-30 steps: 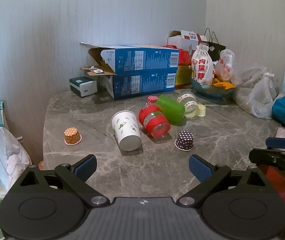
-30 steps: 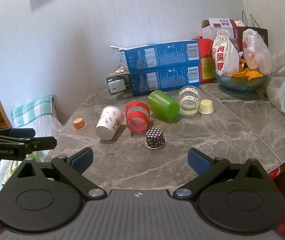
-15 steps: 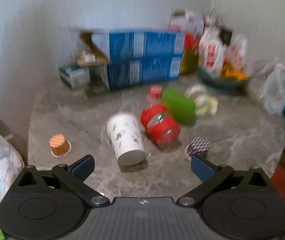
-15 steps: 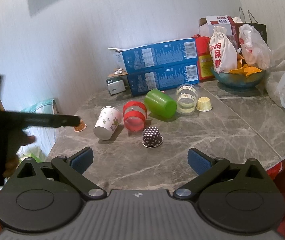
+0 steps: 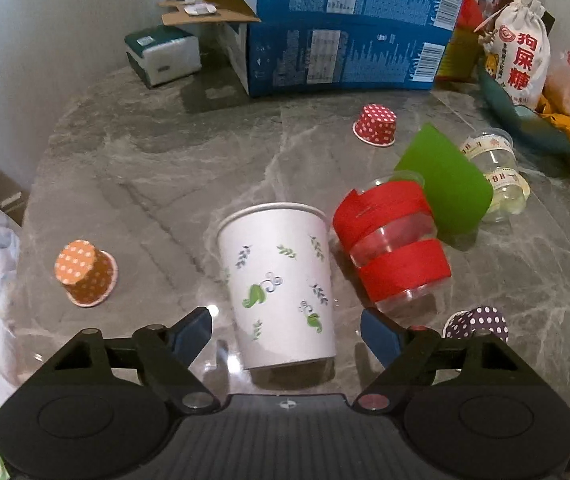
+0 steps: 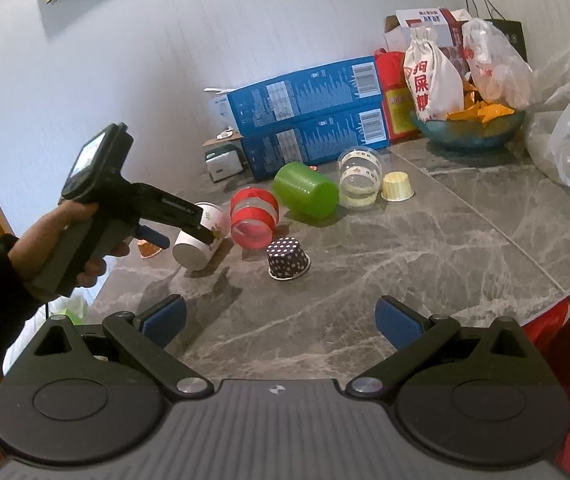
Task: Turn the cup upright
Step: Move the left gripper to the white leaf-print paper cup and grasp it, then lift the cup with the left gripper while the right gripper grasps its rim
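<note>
Blue cartons [image 5: 345, 36] stacked by wall; candy bag [image 5: 519, 56] in bowl [image 5: 525, 130].

Left wrist view looks down close on the paper cup [image 5: 281, 280]; right wrist view faces it from farther back.

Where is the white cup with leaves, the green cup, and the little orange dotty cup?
white paper cup [image 5: 281, 280], left wrist view, on its side wall.
green cup [image 6: 305, 194], right wrist view, on its side wall.
orange dotted cup [image 5: 83, 272], left wrist view, on its upturned base.
</note>
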`<state>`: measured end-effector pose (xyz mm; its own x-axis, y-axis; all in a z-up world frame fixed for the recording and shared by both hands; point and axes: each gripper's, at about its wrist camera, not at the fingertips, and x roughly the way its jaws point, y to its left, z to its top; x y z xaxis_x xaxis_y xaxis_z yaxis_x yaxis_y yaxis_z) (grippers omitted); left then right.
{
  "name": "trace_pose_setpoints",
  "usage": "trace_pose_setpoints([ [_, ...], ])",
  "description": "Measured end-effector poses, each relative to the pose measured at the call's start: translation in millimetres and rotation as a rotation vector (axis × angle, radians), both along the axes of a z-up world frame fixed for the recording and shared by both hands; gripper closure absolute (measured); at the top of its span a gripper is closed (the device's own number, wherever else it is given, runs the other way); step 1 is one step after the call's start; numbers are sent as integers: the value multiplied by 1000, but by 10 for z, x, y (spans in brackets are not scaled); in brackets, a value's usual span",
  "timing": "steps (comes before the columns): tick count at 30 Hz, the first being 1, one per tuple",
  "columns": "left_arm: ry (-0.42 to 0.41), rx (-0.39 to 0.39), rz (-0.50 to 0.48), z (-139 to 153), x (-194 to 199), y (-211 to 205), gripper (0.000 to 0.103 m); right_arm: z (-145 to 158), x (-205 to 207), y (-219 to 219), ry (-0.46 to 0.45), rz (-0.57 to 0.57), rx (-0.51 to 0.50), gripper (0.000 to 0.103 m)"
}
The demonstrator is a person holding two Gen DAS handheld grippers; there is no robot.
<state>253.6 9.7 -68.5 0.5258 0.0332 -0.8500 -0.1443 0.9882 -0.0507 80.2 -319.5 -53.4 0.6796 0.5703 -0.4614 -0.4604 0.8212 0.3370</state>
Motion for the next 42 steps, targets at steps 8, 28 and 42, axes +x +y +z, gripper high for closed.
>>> trace_pose_setpoints([
  [8, 42, 39, 20, -142, 126, -43, 30, -44, 8, 12, 13, 12, 16, 1],
  [28, -92, 1, -135, 567, -1663, -146, 42, -94, -172, 69, 39, 24, 47, 1],
  [42, -24, -153, -79, -10, -1866, -392, 42, -138, -206, 317, 117, 10, -4, 1],
])
